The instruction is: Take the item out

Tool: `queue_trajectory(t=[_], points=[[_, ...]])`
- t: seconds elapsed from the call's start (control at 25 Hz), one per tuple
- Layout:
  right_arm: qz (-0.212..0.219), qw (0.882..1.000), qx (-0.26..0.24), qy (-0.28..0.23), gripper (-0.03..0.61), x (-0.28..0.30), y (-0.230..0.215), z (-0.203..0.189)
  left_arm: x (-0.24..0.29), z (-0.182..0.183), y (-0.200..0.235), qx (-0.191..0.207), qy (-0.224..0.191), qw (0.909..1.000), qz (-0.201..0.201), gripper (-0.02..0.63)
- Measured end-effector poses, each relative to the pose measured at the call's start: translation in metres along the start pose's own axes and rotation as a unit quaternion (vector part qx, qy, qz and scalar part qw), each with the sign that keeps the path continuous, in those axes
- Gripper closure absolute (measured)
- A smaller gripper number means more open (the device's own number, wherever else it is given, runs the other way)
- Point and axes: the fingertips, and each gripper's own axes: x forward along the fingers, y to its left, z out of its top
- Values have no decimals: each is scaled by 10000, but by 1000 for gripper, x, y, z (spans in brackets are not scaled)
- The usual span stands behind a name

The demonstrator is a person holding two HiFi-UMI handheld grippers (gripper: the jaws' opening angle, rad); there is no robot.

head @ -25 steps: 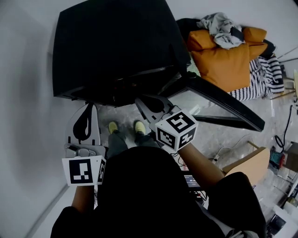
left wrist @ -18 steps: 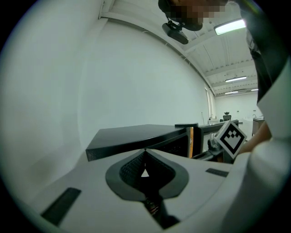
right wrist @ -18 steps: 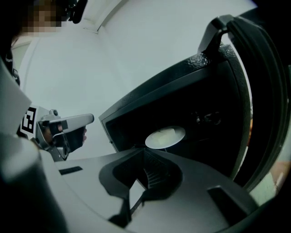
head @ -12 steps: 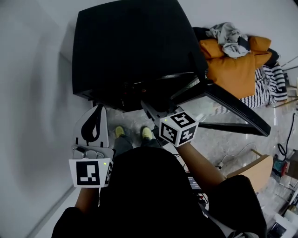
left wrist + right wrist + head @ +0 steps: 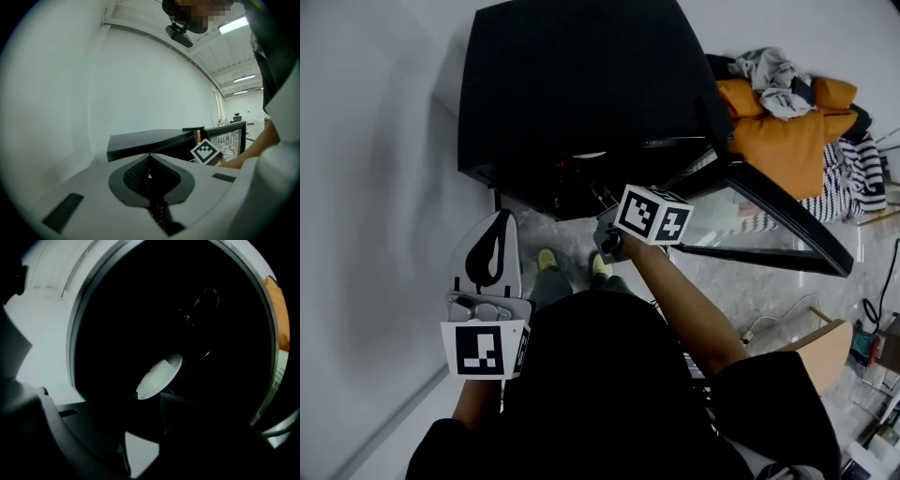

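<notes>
A black cabinet-like appliance (image 5: 581, 84) stands on the floor with its glass door (image 5: 787, 220) swung open to the right. My right gripper's marker cube (image 5: 653, 214) is at the mouth of the dark opening, and its jaws reach inside, hidden in the head view. In the right gripper view the right gripper (image 5: 159, 432) is inside the dark chamber with its jaws opening and nothing between them. A pale oval item (image 5: 159, 376) lies just beyond them. My left gripper (image 5: 499, 217) hangs back at the left, shut and empty, with its tips (image 5: 149, 155) closed.
Orange cushions (image 5: 778, 141) with grey clothes and a striped cloth (image 5: 862, 178) lie right of the appliance. A cardboard box (image 5: 811, 352) and cables sit at lower right. A white wall (image 5: 366, 187) runs along the left. The person's yellow shoes (image 5: 548, 260) are on the floor below the opening.
My right gripper has moved forward from in front of the appliance into its opening. The left gripper has stayed where it was, shut.
</notes>
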Motion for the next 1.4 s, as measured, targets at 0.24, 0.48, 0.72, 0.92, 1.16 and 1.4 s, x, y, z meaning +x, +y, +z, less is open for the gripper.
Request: queue_trajectory(t=[0.24, 0.48, 0.72, 0.92, 1.16, 1.4], points=[[117, 9944, 1044, -102, 436, 19, -13, 5, -7, 1, 2, 17, -6, 10000, 84, 605], [253, 9893, 1437, -40, 437, 31, -16, 7, -13, -1, 1, 23, 23, 9998, 180, 605], [403, 9837, 1749, -64, 437, 39, -15, 8, -15, 0, 1, 42, 18, 9997, 258, 604], [463, 9756, 2139, -155, 437, 40, -17, 8, -16, -1, 0, 50, 15, 9995, 305, 605], [541, 9671, 2476, -221, 440, 43, -18, 8, -17, -1, 1, 41, 23, 9993, 360, 605], [683, 9595, 2724, -229, 520, 43, -13, 11, -16, -3, 0, 32, 38, 9992, 386, 604]])
